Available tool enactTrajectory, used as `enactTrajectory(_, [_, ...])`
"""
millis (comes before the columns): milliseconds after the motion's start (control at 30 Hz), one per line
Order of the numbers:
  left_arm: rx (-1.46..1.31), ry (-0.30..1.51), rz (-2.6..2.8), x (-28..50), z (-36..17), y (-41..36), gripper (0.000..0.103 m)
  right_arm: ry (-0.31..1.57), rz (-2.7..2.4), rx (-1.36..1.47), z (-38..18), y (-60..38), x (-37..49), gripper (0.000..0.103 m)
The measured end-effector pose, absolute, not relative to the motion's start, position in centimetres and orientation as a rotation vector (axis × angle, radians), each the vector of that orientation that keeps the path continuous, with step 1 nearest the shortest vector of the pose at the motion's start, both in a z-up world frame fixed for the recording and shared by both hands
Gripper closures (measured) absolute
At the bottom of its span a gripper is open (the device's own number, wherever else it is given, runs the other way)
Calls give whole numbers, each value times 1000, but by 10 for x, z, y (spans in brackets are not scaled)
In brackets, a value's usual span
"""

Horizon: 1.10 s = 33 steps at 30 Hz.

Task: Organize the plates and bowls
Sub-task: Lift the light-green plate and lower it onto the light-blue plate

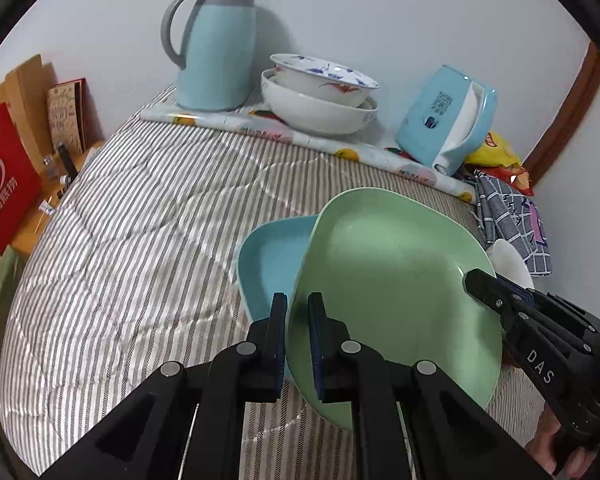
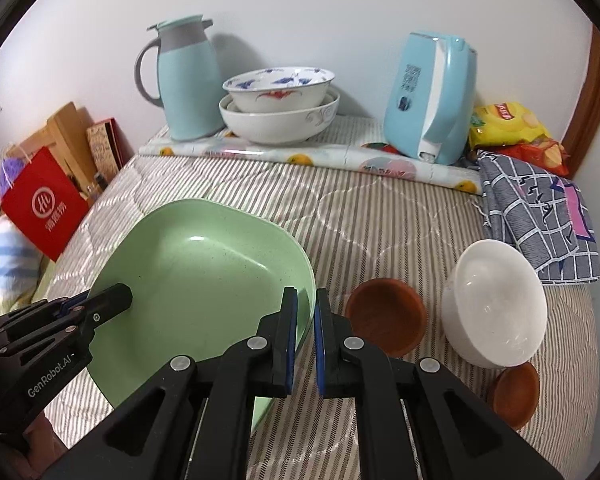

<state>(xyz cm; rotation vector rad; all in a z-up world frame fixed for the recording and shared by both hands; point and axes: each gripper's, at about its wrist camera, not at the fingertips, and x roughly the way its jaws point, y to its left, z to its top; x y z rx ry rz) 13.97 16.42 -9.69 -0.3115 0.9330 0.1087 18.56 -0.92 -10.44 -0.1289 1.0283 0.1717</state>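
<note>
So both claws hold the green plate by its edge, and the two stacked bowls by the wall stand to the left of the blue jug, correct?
Not quite. The stacked bowls stand to the right of the blue jug, as the right wrist view shows. Both claws, left and right, do hold the green plate.

Even soft indoor light, faint shadows, sharp focus, strong fisheye curvature, dark vignetted corners

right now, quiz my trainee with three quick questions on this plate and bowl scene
1. True or false: both grippers are shut on the rim of the pale green squarish plate.
2. What lies beneath that plate in the left wrist view? A) light blue squarish plate B) a red plate
3. What stands beside the plain white bowl on the striped quilt?

Key: 1 true. 2 A. 3 brown wooden bowl.
</note>
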Motion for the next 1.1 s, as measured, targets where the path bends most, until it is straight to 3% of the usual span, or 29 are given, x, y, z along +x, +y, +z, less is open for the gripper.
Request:
enactTrajectory(533, [-295, 1029, 194, 142, -126, 170, 92, 1127, 271, -197, -149, 7, 209, 95])
enactTrajectory(833, [-320, 1039, 228, 151, -134, 176, 92, 1137, 317, -196, -158, 13, 222, 88])
enactTrajectory(1000, [-332, 1035, 235, 153, -137, 175, 92, 1135, 327, -148, -148, 2, 214, 71])
enactTrajectory(1100, [-338, 1031, 237, 152, -137, 175, 92, 1146, 338, -147, -146, 1, 204, 67])
